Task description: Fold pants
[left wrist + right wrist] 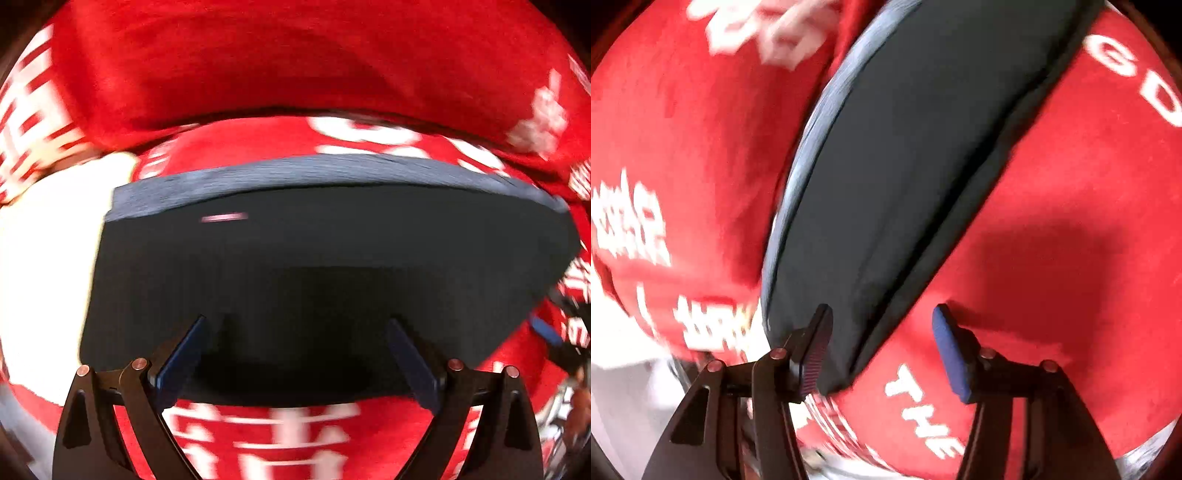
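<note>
The pants (314, 251) lie folded into a dark navy slab with a lighter ribbed band (295, 170) along the far edge. My left gripper (297, 325) hangs over the slab's near part, pointing steeply down. It is open wide, and its blue pads (184, 354) press on nothing. In the right wrist view the pants (916, 147) run diagonally from top right to bottom left. My right gripper (882, 314) is open over their near end. Its left finger (816, 343) sits over the dark cloth and its right finger (951, 354) over the red cloth.
A red cloth with white lettering (295, 74) covers the surface under and around the pants (1052, 240). A bright white patch (40, 266) shows at the left. A dark part with a blue pad (546, 332) pokes in at the right edge of the left wrist view.
</note>
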A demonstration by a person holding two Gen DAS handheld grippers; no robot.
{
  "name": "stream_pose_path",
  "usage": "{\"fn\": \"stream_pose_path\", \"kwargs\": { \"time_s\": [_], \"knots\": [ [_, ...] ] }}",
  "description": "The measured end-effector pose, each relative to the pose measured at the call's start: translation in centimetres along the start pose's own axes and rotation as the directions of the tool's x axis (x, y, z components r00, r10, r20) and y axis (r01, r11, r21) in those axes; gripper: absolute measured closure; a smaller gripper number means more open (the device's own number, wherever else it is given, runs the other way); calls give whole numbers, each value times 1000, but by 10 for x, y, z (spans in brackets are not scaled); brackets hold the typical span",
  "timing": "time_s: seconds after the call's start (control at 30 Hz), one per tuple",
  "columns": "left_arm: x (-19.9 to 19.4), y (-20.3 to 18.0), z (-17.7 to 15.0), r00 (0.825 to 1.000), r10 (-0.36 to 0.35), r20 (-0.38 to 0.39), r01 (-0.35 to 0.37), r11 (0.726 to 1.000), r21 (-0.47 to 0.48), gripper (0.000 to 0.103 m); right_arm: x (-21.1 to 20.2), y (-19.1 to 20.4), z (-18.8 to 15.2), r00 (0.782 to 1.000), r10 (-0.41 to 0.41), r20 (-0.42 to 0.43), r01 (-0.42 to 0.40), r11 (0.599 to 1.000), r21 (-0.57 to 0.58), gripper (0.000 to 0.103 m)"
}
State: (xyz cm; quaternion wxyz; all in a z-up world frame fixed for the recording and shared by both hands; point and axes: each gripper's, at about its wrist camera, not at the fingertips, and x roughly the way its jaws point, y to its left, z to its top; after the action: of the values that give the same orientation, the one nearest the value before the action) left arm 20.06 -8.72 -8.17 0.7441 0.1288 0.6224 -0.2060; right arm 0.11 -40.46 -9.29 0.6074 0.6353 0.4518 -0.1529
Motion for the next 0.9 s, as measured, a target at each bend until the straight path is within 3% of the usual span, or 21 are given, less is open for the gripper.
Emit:
{"fn": "stream_pose_path", "kwargs": {
  "time_s": [0.03, 0.07, 0.1, 0.2, 0.3, 0.37, 0.47, 0.5, 0.6, 0.73, 0.9],
  "knots": [
    [5, -12, 1, 1000, -12, -8, 12, 1000, 10, 6, 1, -5, 6, 1000, 5, 9, -5, 999, 31, 47],
    [13, -25, 3, 999, -28, -26, 28, 1000, 14, 6, 5, -9, 10, 1000, 7, 13, -8, 998, 62, 73],
    [16, -32, 4, 999, -36, -35, 36, 999, 15, 6, 8, -10, 15, 1000, -11, 0, 11, 997, 79, 86],
    [34, -48, -4, 996, -34, -80, 37, 998, 42, 6, -2, -2, 8, 1000, -22, 14, 22, 1000, 9, 90],
    [37, -58, -19, 998, 27, -59, -20, 992, 122, 6, -3, -20, 3, 997, -81, 7, 80, 996, 45, 95],
    [34, -59, -21, 997, 34, -71, -24, 991, 132, 6, -17, -30, 6, 993, -114, -4, 114, 993, 42, 94],
    [26, -55, -12, 995, 5, -98, 4, 996, 92, 6, -36, -8, 10, 984, -175, 11, 176, 982, -75, 86],
    [20, -54, -6, 997, -1, -74, 8, 997, 82, 6, -43, 2, 13, 983, -183, 27, 185, 976, -118, 86],
    [7, -55, 18, 1000, -7, -14, 8, 998, 58, 6, -49, 33, 30, 974, -211, 84, 226, 943, -245, 73],
    [17, -63, 58, 999, 33, 28, -33, 999, 18, 6, -11, 79, 52, 984, -173, 43, 176, 912, -371, 70],
    [37, -66, 91, 994, 94, 60, -92, 995, -27, 6, 56, 116, 62, 981, -192, -6, 166, 862, -479, 70]
  ]
}}
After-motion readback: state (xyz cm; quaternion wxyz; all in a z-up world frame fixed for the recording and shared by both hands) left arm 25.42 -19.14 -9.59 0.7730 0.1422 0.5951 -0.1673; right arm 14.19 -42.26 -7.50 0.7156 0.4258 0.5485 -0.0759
